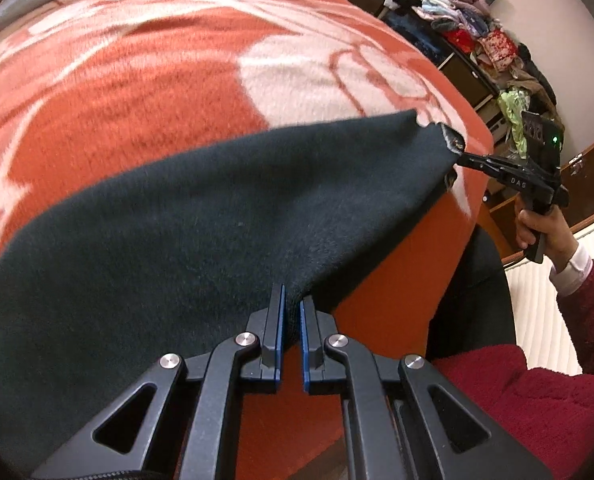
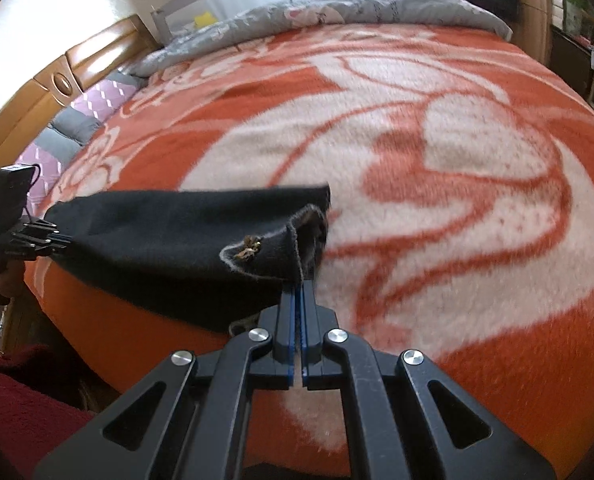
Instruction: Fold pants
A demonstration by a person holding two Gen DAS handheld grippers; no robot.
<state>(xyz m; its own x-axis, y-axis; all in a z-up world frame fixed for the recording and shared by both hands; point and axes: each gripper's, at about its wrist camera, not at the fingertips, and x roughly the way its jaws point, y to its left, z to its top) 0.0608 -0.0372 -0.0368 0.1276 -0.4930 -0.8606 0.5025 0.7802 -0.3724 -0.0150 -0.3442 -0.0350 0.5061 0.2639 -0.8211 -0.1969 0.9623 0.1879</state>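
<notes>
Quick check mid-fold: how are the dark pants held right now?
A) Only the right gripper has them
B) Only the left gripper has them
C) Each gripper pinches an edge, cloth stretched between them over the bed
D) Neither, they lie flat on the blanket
C: the left gripper and the right gripper each clamp an edge of the dark pants, which span between them above the orange blanket.

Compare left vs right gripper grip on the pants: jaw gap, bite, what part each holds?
Left gripper clamps a thick bunch of the pants, so its jaws stand visibly apart; right gripper has its jaws almost touching on a thin edge.
Left grips plain dark fabric; right pinches a corner by a raw grey hem, near a small gold ornament.
Both are shut on the pants, holding them above the orange blanket.
</notes>
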